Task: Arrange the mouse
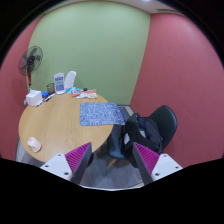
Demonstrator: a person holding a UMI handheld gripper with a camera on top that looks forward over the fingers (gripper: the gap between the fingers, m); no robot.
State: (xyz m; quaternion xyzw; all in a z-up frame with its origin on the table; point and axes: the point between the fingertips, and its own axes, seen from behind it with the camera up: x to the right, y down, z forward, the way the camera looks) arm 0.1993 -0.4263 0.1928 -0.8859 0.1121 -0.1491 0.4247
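Note:
My gripper [112, 160] is open and empty, high above the floor and short of the near edge of a round wooden table [55, 125]. Its magenta pads [78, 157] stand wide apart with nothing between them. A blue-grey patterned mat [102, 114] lies on the right side of the table, beyond the fingers. A small white object [35, 145] sits near the table's front left edge; I cannot tell whether it is the mouse. No mouse shows clearly.
A black chair [158, 126] holding a dark bag stands at the table's right, just beyond my right finger. Bottles and small items [65, 84] cluster at the table's far left. A standing fan [33, 60] is behind them, near the green wall.

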